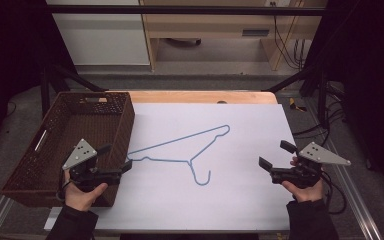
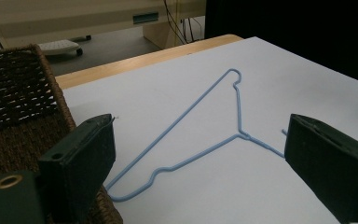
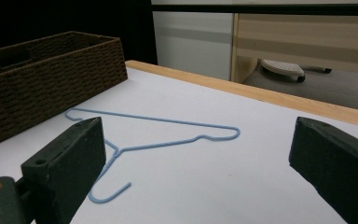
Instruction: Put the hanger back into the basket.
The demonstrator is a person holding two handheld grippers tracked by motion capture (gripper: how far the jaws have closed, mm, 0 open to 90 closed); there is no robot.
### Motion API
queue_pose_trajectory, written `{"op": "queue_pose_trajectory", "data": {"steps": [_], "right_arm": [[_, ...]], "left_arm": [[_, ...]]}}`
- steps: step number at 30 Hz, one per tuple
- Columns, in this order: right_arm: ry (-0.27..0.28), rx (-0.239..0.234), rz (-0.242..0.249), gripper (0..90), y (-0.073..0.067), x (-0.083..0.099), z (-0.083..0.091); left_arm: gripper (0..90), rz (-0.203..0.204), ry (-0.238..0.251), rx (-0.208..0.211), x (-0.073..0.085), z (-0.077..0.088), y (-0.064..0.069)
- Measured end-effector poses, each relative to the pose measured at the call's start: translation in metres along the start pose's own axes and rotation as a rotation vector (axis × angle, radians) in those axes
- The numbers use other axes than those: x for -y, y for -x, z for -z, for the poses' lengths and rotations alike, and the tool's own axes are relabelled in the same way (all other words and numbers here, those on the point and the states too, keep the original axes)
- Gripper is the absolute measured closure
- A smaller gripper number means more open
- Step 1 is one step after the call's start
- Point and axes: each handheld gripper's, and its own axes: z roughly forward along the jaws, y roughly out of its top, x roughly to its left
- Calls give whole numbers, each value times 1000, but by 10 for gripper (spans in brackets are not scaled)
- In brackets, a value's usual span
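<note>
Your blue wire hanger (image 1: pixel 182 150) lies flat on the white sheet (image 1: pixel 240 200) that covers the bench (image 1: pixel 200 96), its hook turned toward you and its long bar running up and away to the right; nothing touches it. Your left tongs (image 1: pixel 116 159) stand wide and hold nothing, poised just beside the near left corner of the hanger, at the wall of the woven basket (image 1: pixel 125 117). That placing suggests the left hand is set to take the corner nearest it, with the basket close by as the likely destination. Your right tongs (image 1: pixel 277 155) are likewise wide and empty, held well apart from the hanger on the right side of the sheet, facing inward across it, which reads as a waiting position rather than an approach. The high view gives the whole layout: basket at the left edge, hanger in the middle, a hand on either flank. The left gripper view adds what that one cannot: the hanger (image 2: pixel 200 135) is framed between the two black jaws, its bent near corner close under the left one and hard by the basket (image 2: pixel 23 107). The right gripper view looks low across the sheet and shows the hook (image 3: pixel 109 193) lying flat with its open end up off nothing, the wire (image 3: pixel 168 122) level throughout, and the basket (image 3: pixel 51 74) beyond it. No grasp is yet made
</note>
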Motion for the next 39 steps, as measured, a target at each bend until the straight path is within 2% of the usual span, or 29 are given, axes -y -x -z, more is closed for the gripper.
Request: {"op": "queue_pose_trajectory", "data": {"steps": [10,17,23,31,39], "right_arm": [[-9,-12,8,42,-3,0,-2],[-21,-26,9,41,-7,1,-7],[-36,-32,18,41,-11,2,-12],[-42,-35,22,42,-13,3,-13],[-52,-39,27,42,-14,4,-16]], "left_arm": [[90,-45,-25,47,-9,-9,15],[96,-67,-58,83,-11,-24,25],[100,-98,-116,117,-14,-43,32],[105,-161,-206,162,-20,-70,41],[116,-206,-277,167,-21,-98,45]]}}
